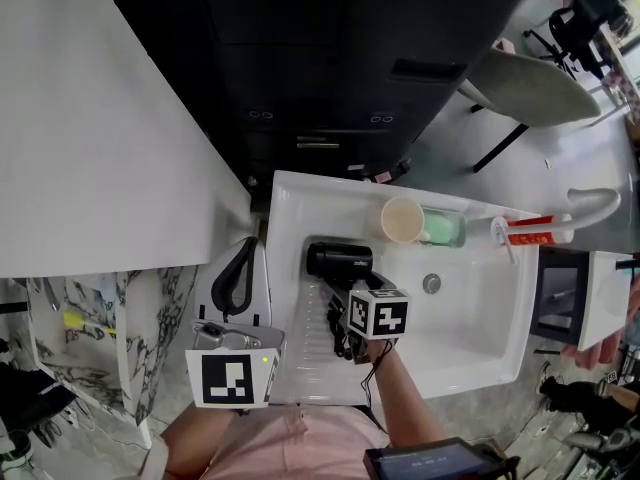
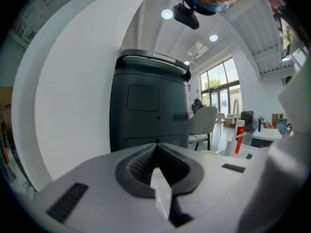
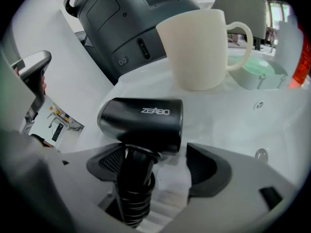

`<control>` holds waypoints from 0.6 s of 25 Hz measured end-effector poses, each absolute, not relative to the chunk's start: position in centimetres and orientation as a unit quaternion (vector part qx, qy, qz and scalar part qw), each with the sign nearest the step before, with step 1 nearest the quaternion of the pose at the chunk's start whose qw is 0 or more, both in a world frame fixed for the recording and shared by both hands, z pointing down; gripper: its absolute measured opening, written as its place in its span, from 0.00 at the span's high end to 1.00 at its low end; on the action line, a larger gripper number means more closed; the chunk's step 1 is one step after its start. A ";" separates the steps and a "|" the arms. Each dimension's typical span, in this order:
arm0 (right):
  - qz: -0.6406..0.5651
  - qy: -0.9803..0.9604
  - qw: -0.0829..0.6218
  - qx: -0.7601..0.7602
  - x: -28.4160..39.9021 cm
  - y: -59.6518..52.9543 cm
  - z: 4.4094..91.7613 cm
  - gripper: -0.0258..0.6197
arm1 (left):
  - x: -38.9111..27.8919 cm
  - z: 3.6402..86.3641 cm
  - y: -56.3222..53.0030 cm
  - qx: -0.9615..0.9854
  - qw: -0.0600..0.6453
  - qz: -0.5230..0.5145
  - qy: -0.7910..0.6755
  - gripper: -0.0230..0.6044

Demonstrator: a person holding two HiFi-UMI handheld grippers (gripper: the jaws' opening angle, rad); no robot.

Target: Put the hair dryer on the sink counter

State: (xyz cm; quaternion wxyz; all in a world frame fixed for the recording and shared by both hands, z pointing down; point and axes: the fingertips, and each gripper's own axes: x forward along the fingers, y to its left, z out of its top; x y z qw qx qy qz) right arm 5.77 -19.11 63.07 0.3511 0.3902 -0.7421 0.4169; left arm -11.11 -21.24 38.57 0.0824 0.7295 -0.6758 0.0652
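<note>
Left gripper sits at 8 o'clock off the sink, fingers together on nothing. The hair dryer lies on the sink's ribbed ledge, with its handle between my right gripper's spread fingers, neither clamping it. I'd guess it's light but top-heavy with slick plastic, so the cord-wrapped handle is the place to grab. Only the right gripper view shows that slack. Only the head view shows the cup at the dryer's 1 o'clock.
</note>
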 end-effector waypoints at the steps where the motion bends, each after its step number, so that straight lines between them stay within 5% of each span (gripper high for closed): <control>1: 0.415 -0.742 0.356 0.389 5.8 -19.1 63.1 0.34 | -11.2 38.5 -21.2 0.729 0.083 0.064 -0.677 0.95; 8: 0.396 -0.740 0.389 0.380 5.8 -18.8 63.2 0.32 | -11.6 38.1 -20.4 0.721 0.092 0.052 -0.684 0.95; 15: 0.433 -0.753 0.339 0.361 4.7 -18.4 61.0 0.25 | -11.8 37.4 -19.7 0.722 0.086 0.046 -0.684 0.95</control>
